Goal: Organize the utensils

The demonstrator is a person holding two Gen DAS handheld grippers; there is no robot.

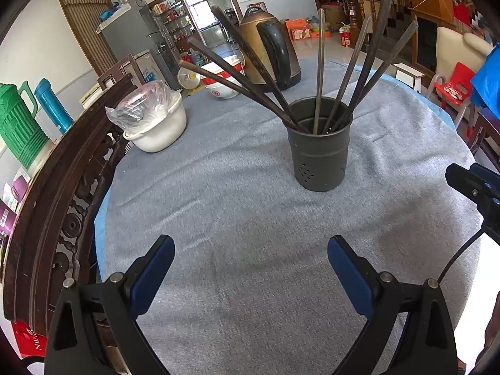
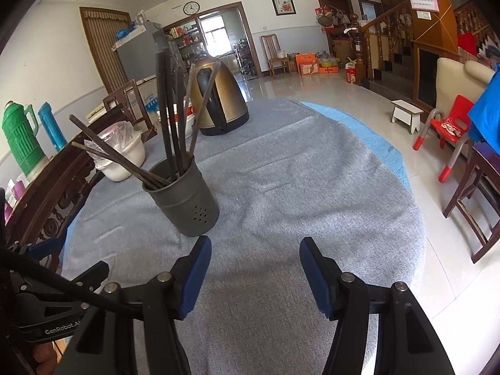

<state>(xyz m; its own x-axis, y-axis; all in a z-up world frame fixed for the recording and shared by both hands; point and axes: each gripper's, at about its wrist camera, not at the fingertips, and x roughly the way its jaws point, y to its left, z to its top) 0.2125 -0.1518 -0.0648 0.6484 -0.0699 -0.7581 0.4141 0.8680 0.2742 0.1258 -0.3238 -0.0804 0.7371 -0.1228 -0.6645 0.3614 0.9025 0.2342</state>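
Observation:
A dark grey utensil holder stands upright on the grey tablecloth. Several dark chopsticks stand in it, fanned out left and right. My left gripper is open and empty, hovering over the cloth short of the holder. In the right wrist view the holder with its chopsticks is left of centre. My right gripper is open and empty, just right of the holder's base. The right gripper also shows at the right edge of the left wrist view.
A bronze electric kettle stands at the far side of the table. A white bowl covered with plastic sits at the left, a red-and-white bowl behind it. A carved dark wooden chair back borders the table's left edge.

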